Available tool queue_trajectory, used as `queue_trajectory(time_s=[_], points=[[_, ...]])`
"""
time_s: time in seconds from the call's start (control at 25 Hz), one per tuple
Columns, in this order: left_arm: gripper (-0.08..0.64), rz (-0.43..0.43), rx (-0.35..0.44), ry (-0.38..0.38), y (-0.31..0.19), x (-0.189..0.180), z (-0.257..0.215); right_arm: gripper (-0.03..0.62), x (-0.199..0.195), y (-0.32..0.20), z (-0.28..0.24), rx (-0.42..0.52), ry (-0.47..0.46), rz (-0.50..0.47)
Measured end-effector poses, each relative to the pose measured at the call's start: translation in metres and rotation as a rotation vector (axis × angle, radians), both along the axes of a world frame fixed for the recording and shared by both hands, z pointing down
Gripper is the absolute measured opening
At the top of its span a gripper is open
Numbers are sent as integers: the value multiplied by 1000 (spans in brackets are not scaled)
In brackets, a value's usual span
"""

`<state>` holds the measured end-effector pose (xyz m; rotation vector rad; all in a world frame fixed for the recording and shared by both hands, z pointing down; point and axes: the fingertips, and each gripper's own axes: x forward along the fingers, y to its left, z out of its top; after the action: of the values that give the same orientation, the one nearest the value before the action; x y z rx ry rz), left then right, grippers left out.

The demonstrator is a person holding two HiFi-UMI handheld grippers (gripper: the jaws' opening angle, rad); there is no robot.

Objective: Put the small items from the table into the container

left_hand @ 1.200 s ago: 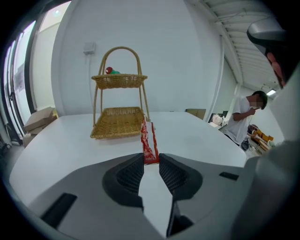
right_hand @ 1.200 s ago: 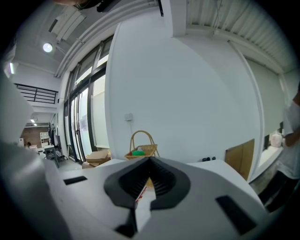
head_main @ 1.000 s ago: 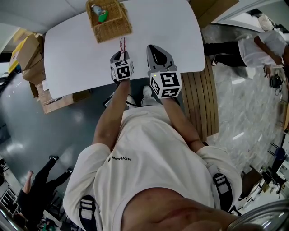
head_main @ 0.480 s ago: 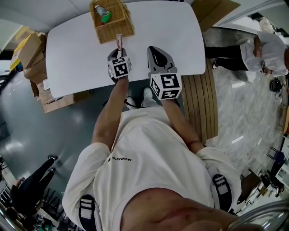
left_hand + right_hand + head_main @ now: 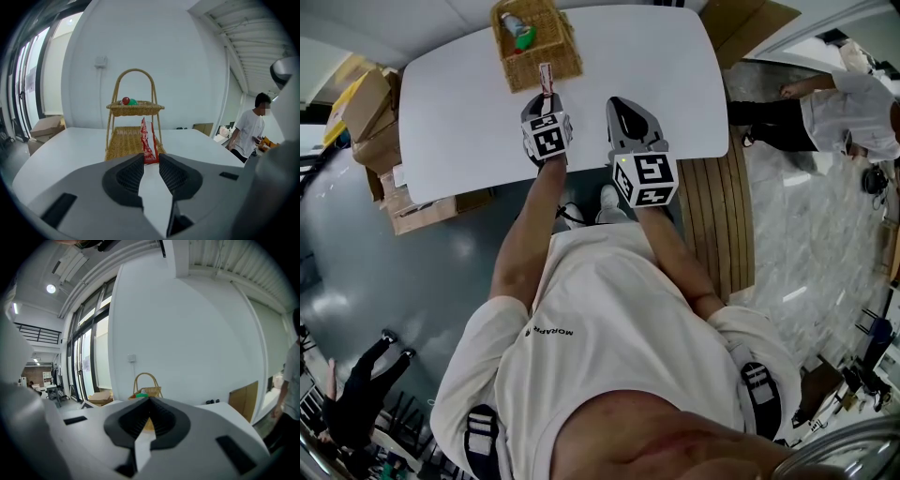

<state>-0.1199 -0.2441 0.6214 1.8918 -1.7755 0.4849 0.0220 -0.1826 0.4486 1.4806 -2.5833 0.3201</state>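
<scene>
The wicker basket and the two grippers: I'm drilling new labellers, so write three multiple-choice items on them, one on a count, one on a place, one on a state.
1. How many tiers has the wicker basket?
A) one
B) two
C) three

2. Where is the red packet?
A) on the basket's top tier
B) on the floor
C) held by the left gripper

3. What state is the right gripper in?
A) shut, empty
B) wide open
C) shut on a packet

Answers:
1 B: an upper tray sits above a lower one under the handle.
2 C: the left gripper view shows the jaws clamped on the packet's lower end.
3 A: its own view shows the jaw tips together with nothing between.
</scene>
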Motion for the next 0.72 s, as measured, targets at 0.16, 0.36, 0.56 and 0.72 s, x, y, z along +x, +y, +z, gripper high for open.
queue_trajectory(time_s=[0.16, 0.36, 0.56, 0.72], points=[[101, -2, 32, 3, -5, 0, -15, 12, -2, -1, -4, 9, -4, -3], [101, -4, 69, 8, -8, 0, -35, 12, -3, -2, -11, 22, -11, -3], [101, -2, 108, 7, -18, -1, -54, 12, -7, -5, -15, 30, -13, -8], [101, -6, 122, 5, -27, -6, -65, 12, -12, -8, -18, 34, -14, -18]])
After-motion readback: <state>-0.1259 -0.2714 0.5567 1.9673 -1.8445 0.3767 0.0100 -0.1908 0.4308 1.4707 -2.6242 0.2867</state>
